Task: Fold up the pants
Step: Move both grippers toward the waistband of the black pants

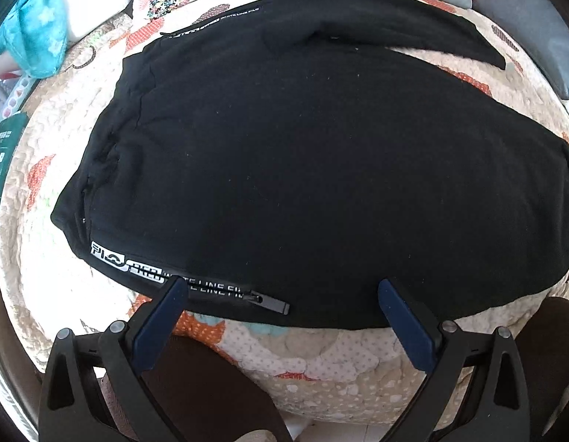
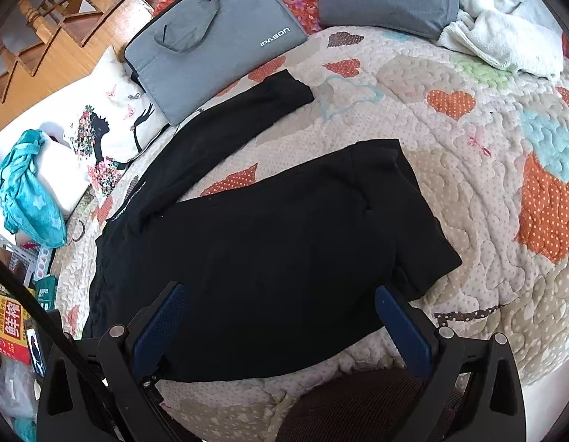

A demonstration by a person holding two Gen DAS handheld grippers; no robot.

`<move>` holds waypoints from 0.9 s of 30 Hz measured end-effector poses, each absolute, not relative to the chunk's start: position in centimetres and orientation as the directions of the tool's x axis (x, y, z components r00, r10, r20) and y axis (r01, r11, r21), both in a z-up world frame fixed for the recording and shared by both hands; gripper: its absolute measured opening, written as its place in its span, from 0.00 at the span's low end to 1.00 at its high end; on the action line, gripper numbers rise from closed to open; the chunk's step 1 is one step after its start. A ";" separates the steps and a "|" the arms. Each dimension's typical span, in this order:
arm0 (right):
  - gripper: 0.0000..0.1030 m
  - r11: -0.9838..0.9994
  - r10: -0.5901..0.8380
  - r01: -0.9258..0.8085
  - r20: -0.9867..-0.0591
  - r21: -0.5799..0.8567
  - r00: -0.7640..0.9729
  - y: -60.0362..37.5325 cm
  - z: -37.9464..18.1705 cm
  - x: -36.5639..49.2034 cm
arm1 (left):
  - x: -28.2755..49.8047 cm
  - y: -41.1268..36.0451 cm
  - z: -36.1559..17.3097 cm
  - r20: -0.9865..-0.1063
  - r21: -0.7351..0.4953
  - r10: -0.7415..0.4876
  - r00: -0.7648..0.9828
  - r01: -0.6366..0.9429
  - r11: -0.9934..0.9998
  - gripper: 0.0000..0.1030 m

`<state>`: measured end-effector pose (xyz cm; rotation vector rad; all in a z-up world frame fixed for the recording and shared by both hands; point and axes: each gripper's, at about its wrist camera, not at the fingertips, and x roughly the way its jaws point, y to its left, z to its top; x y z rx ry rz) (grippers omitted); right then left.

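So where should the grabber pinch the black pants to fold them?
Probably the far leg's cuff of the black pants, coming from the right. That leg splays away from the near one, its end lies flat and free on the quilt, so it could be carried over.

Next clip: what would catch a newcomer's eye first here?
The black pants dominate, spread flat across a heart-patterned quilt, one leg angling away toward a grey laptop bag at the far edge. Both the left gripper and right gripper sit at the pants' near edge, jaws open.

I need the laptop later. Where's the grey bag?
In the right wrist view, the grey bag lies upper left on the bed, beyond the pants, beside the white pillow.
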<state>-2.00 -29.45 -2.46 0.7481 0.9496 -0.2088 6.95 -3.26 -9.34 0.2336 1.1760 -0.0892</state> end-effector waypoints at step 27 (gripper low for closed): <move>1.00 0.696 0.173 0.501 -0.797 0.514 0.579 -29.8 -3.3 -2.5 | 4.9 -1.1 -10.1 -0.902 0.009 -0.085 0.424 0.216 0.976 1.00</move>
